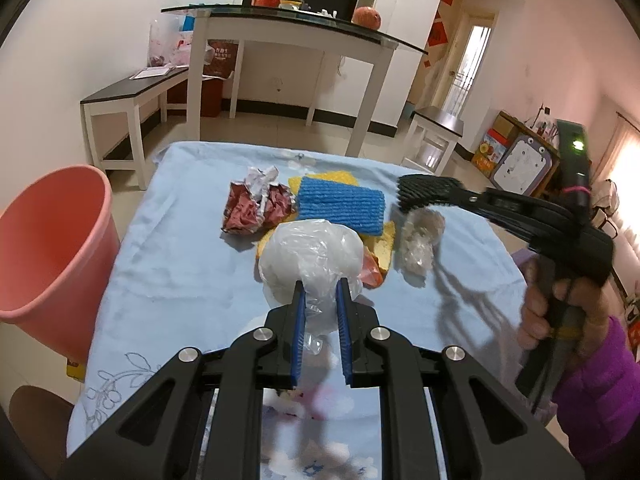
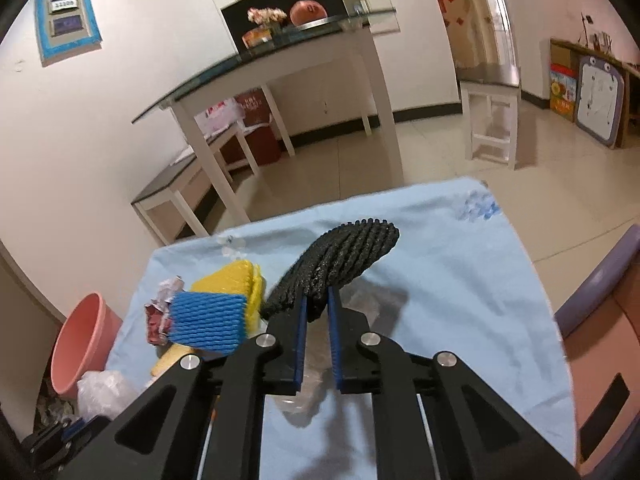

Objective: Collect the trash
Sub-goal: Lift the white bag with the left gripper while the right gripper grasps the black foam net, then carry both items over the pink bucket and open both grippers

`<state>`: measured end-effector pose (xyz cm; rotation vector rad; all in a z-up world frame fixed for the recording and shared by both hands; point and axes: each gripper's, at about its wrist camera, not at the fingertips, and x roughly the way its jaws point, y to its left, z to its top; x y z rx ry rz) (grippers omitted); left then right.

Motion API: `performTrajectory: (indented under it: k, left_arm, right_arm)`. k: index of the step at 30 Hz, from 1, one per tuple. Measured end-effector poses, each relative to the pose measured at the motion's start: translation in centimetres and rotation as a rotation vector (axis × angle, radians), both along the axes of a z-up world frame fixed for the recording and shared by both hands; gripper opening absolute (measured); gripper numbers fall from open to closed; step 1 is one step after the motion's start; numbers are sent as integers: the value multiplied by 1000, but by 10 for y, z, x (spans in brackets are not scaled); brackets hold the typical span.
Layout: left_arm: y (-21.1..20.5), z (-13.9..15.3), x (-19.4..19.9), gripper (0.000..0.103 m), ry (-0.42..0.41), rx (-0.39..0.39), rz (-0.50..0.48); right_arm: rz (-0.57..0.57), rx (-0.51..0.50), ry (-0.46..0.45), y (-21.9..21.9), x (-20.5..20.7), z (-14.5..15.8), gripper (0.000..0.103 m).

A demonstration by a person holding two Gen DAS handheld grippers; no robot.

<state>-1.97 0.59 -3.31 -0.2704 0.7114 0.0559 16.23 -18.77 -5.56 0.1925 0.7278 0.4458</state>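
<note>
My left gripper (image 1: 320,294) is shut on a crumpled white plastic bag (image 1: 310,258) just above the light blue tablecloth (image 1: 176,264). My right gripper (image 2: 318,298) is shut on a black foam net (image 2: 344,252), held up off the cloth. In the left wrist view that black net (image 1: 424,190) hangs at the right, above a wad of clear plastic (image 1: 420,240). A blue foam net (image 1: 340,205), yellow foam nets (image 1: 386,240) and a red-and-silver crumpled wrapper (image 1: 256,208) lie mid-table. A pink bucket (image 1: 52,240) stands at the table's left.
A person's hand (image 1: 548,304) in a purple sleeve grips the right tool. Behind the table stand a white glass-topped console (image 1: 288,28), a low dark-topped bench (image 1: 132,96) and a small stool (image 1: 436,132). A purple-edged seat (image 2: 600,312) borders the table's right side.
</note>
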Motion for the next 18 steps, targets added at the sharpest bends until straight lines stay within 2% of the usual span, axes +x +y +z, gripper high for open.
performTrajectory:
  k: [9,18]
  left_arm:
    - [30,15,-13,15,-56,5,74]
    - [78,25,-39,15,-91,14,206]
  right_arm:
    - [67,6,-113,17,-40,47,9]
    - [228,-21,-152,88,-74,65,10]
